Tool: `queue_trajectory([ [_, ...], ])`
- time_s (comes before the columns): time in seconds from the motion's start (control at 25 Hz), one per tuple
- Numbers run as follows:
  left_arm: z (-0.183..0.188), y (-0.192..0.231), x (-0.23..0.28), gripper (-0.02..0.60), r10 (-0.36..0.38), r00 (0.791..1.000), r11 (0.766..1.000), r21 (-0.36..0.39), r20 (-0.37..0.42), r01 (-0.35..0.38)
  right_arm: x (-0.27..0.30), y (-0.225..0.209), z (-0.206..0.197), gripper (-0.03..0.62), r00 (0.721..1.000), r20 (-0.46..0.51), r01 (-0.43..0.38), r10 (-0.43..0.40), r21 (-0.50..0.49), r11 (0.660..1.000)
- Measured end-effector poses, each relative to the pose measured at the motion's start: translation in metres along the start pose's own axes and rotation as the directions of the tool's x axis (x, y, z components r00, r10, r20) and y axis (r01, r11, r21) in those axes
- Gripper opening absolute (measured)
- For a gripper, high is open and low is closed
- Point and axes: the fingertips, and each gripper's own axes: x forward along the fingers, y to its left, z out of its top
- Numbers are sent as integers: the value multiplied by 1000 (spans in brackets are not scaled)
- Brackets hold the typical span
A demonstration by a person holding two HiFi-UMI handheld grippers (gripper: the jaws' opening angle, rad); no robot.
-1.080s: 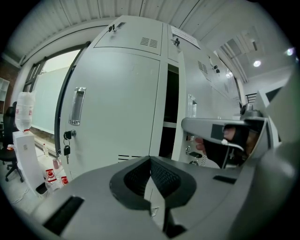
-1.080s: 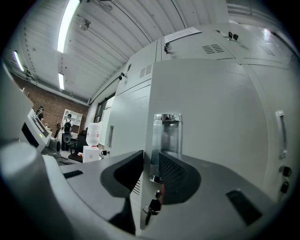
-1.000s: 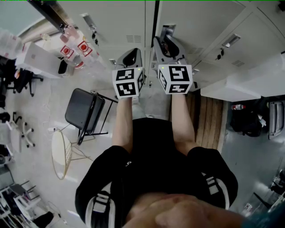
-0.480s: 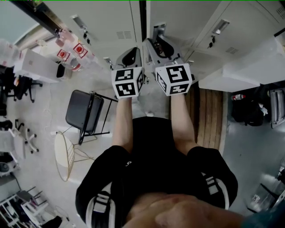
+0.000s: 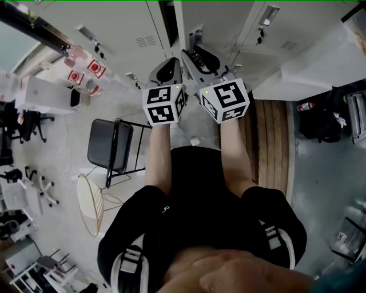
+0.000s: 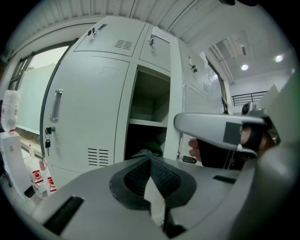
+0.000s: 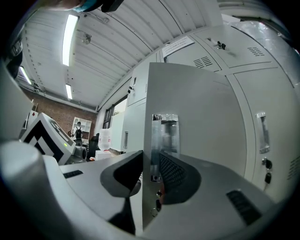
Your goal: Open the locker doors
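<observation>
Grey metal lockers (image 5: 229,17) fill the top of the head view. One locker door (image 7: 197,122) stands swung out, and its free edge with a chrome handle plate (image 7: 164,133) runs between the jaws of my right gripper (image 7: 150,174), which is shut on it. Seen from the head, the right gripper (image 5: 195,46) is at that door's edge beside the dark gap. The left gripper view looks into the open compartment (image 6: 147,117), which has a shelf and something dark below it. My left gripper (image 6: 151,165) hangs in front of it, shut and empty, and sits just left of the right one (image 5: 166,67).
Left of the open compartment is a closed door (image 6: 89,108) with a handle and hanging keys (image 6: 47,133). Water bottles (image 5: 80,71) stand at the lockers' left. A black folding chair (image 5: 108,149) and a round wire stand (image 5: 91,203) are on my left, wooden planks (image 5: 269,143) on my right.
Both grippers have drawn back from the lockers, side by side. The held door has swung further out, and the dark gap beside it is wider.
</observation>
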Motion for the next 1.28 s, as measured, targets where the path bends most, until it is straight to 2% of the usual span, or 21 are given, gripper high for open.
queue_trajectory([
  [0.16, 6, -15, 2, 11, -49, 999, 998, 29, 8, 48, -15, 3, -2, 121, 1000, -14, -7, 7, -8, 1000],
  [0.32, 8, -31, 4, 11, -121, 993, 993, 11, -1, 121, -31, -1, 1, 124, 999, -27, 19, -18, 3, 1000],
  [0.52, 10, -61, -3, 11, -240, 971, 971, 15, -1, 240, -56, -6, 2, 141, 989, -31, 143, -142, 24, 989],
  [0.6, 7, -81, -7, 11, -296, 955, 955, 25, -4, 296, -71, -14, 4, 147, 981, -19, 195, -195, 24, 980],
  [0.84, 1, -128, -25, 11, -417, 909, 908, 31, -14, 418, -110, -32, 2, 149, 921, -46, 388, -386, 26, 921],
  [0.96, -1, -143, -29, 11, -443, 897, 896, 37, -20, 443, -129, -41, 4, 148, 891, -44, 454, -452, 25, 891],
  [1.08, -1, -150, -26, 11, -440, 898, 897, 38, -21, 440, -145, -49, 4, 137, 863, -44, 505, -504, 10, 863],
  [1.28, 5, -171, -17, 11, -409, 912, 912, 38, -3, 409, -168, -66, 5, 127, 877, -52, 479, -478, 5, 878],
])
